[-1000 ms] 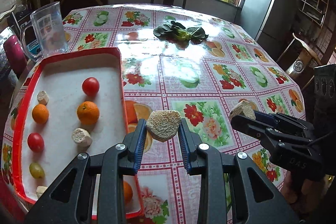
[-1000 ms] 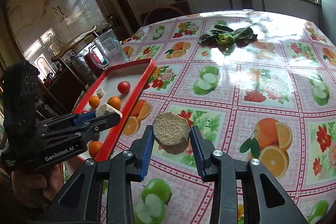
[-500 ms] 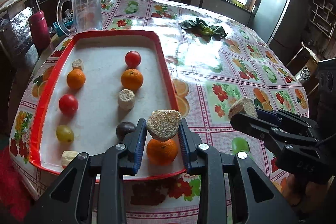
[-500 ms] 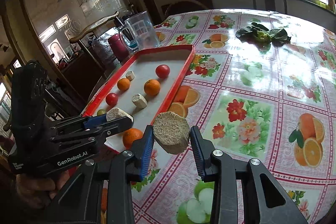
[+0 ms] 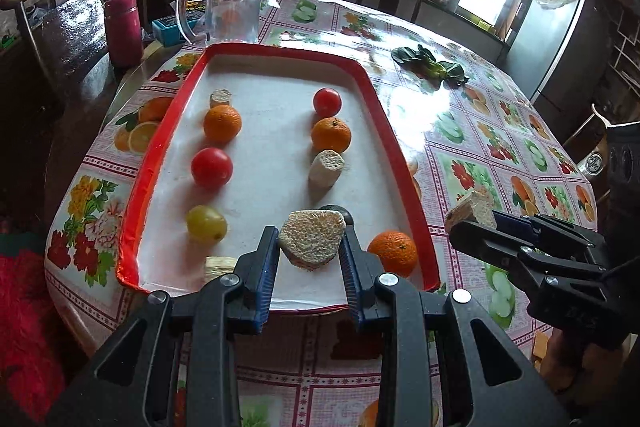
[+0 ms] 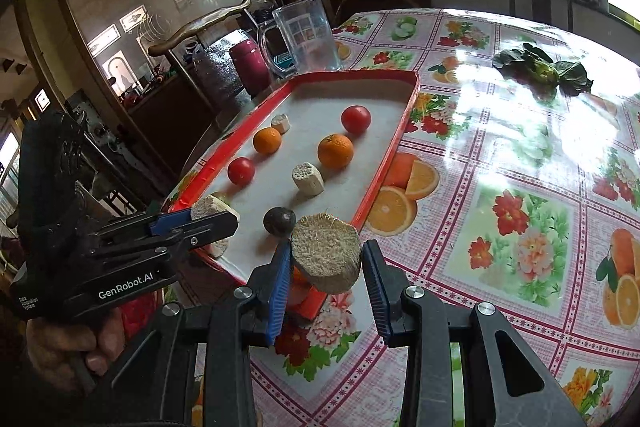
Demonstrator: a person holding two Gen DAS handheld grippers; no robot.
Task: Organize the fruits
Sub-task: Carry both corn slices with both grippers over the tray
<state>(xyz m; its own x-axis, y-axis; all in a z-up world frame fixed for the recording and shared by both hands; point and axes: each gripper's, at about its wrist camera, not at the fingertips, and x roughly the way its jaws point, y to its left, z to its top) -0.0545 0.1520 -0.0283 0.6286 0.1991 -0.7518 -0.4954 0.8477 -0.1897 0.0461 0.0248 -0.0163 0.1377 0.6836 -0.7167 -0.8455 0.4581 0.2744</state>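
I see both grippers loaded. Left gripper (image 5: 311, 251) is clamped on a tan fibrous chunk (image 5: 312, 239), held above the near end of the red tray (image 5: 136, 211). Right gripper (image 6: 326, 269) is clamped on a second fibrous chunk (image 6: 327, 251), held over the tray's near right corner by the rim.

Tray contents, left row from far to near: small chunk (image 5: 220, 98), orange (image 5: 222, 123), tomato (image 5: 211, 166), green grape (image 5: 206, 223), another chunk (image 5: 219, 267) at the near edge. Right row: tomato (image 5: 327, 101), orange (image 5: 331, 134), upright chunk (image 5: 326, 170), dark round fruit (image 6: 279, 221) mostly hidden behind my left load in the left wrist view, then a third orange (image 5: 393, 252) against the near right rim.

Tray sits on the fruit-print tablecloth (image 5: 480, 155). Clear plastic jug (image 5: 230, 1) just beyond the tray's far end, magenta flask (image 5: 123, 29) to its left off the cloth. Leafy greens (image 5: 432, 65) lie well apart on the far right side. Chairs and a window behind.
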